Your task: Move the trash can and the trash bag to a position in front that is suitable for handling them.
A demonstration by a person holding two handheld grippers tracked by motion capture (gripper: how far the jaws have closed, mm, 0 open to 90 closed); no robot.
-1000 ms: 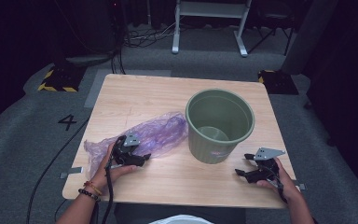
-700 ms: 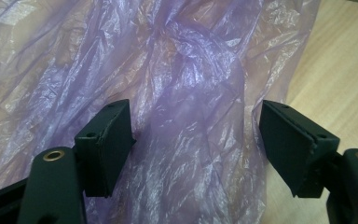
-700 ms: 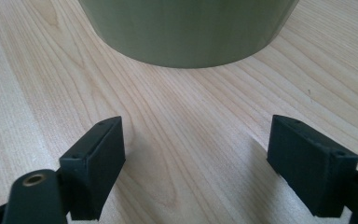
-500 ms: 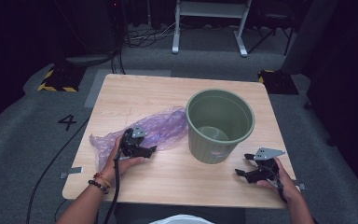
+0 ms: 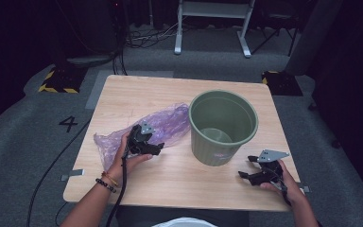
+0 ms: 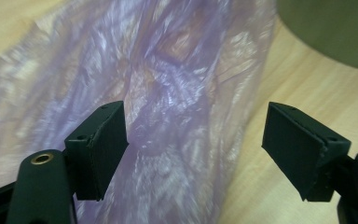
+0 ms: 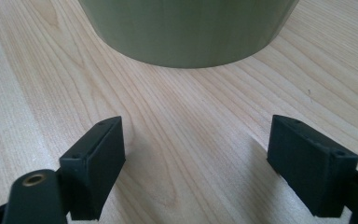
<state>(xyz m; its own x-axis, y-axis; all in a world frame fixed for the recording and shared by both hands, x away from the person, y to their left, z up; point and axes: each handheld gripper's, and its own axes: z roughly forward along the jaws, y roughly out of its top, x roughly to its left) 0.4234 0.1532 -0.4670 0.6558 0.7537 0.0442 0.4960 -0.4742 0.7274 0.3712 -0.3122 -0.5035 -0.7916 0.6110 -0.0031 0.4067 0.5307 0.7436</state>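
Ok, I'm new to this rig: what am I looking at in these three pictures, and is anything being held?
No robot here: a person holds a two-jaw tool in each hand. The high view looks down on a wooden table. On it lie a crumpled purple plastic bag and a green bucket. The other two pictures come from cameras riding on the tools. The left gripper hangs open over the bag, gripping nothing. The right gripper is open too, above bare wood, facing the bucket.
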